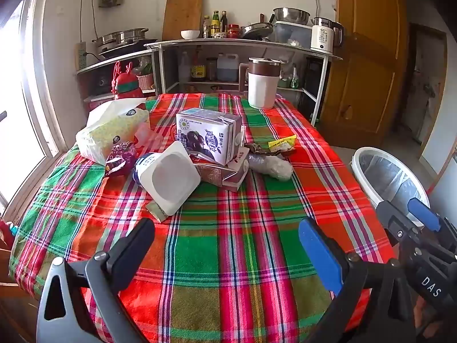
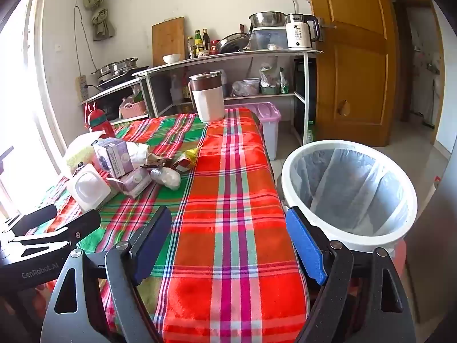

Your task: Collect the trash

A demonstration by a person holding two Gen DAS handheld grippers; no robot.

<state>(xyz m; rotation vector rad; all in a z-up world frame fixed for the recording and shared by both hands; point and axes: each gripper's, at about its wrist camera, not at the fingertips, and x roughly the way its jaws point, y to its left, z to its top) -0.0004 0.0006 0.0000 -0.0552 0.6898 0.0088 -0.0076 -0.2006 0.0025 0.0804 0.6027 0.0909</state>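
Trash pile [image 1: 200,154]: I'm holding both grippers, left [image 1: 225,245] and right [image 2: 228,240], spread empty; I'd approach the yogurt cup [image 1: 168,177] first, low.

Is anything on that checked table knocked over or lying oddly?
Yes. A white yogurt cup lies tipped on its side, its open mouth facing the camera. Behind it, a purple milk carton sits askew on top of a flattened carton, with crumpled wrappers beside them. The white pitcher stands upright. Nothing looks spilled.
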